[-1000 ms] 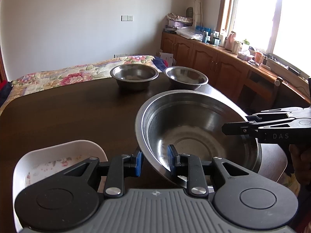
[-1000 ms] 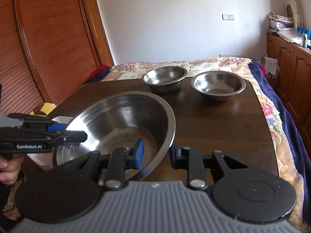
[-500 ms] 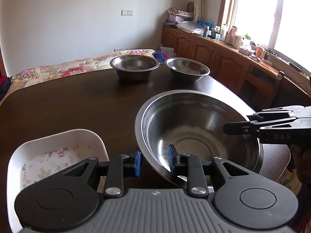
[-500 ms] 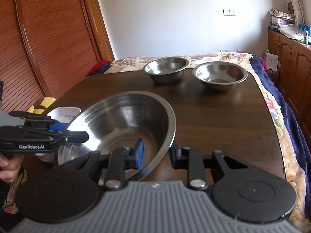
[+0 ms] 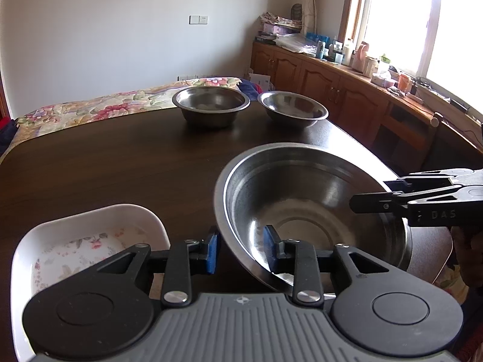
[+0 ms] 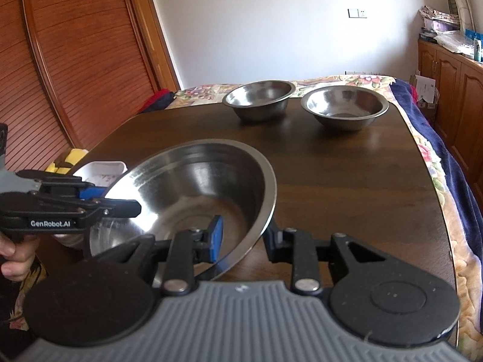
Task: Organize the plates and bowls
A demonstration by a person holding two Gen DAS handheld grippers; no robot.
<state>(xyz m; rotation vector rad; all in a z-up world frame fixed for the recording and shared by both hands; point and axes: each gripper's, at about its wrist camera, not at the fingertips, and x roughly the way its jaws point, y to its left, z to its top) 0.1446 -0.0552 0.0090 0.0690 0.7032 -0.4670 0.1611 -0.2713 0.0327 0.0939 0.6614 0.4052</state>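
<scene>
Bright daylight comes in through the window (image 5: 437, 21), which is so bright that it looks all white. You can see shiny glare on the big metal bowl (image 5: 302, 199) and the dark tabletop (image 6: 347, 166). Both pictures are sharp, but they bend and go dark at the corners.

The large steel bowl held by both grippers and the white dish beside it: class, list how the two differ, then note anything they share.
The large steel bowl is round, shiny bare metal; the white dish has rounded corners and a floral print inside. The bowl is deep, the dish shallow. The left gripper and right gripper each straddle the bowl's rim; nothing grips the dish, which lies on the table. Both are open-topped and look empty.
</scene>
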